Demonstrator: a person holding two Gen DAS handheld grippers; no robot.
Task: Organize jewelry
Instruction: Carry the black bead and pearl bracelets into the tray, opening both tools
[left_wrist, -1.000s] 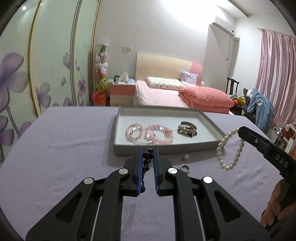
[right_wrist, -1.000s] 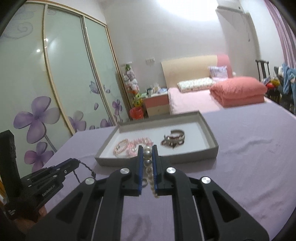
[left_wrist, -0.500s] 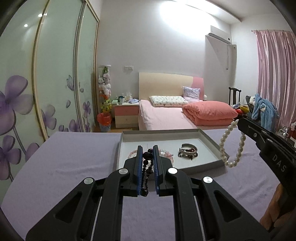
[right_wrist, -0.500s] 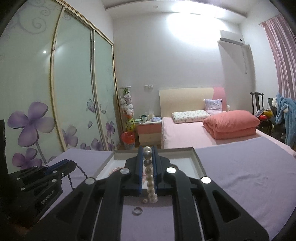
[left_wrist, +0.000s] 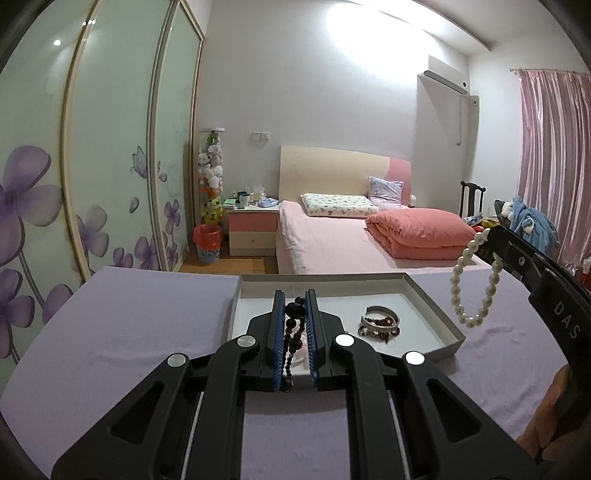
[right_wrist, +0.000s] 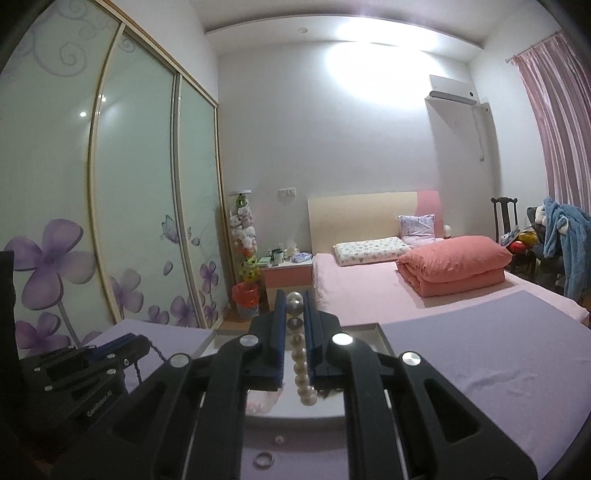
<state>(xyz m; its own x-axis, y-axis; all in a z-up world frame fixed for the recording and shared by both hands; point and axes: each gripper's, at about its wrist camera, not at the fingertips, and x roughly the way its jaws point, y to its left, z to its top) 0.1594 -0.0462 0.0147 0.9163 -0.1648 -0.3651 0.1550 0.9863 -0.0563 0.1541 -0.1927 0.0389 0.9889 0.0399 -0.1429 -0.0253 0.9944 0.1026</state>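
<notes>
My left gripper (left_wrist: 295, 300) is shut on a dark beaded bracelet (left_wrist: 291, 334) that hangs between its pads, above the near edge of the grey jewelry tray (left_wrist: 436, 314). My right gripper (right_wrist: 294, 300) is shut on a white pearl bracelet (right_wrist: 302, 363), held above the tray (right_wrist: 384, 338); from the left wrist view the pearls (left_wrist: 474, 284) dangle off the tray's right side. A stack of dark and silver bangles (left_wrist: 380, 323) lies in the tray. A pink bead bracelet (left_wrist: 301, 352) is mostly hidden behind my left fingers.
The tray sits on a table covered in lilac cloth (left_wrist: 122, 321). A silver ring (right_wrist: 263, 460) and a small stud (right_wrist: 279, 439) lie on the cloth before the tray. A bed (left_wrist: 332, 236) and sliding wardrobe doors (left_wrist: 110, 147) stand beyond the table.
Both grippers have risen and tilted up with their bracelets, so the tray sits lower in view. The pearl bracelet has moved slightly further right of the tray.
</notes>
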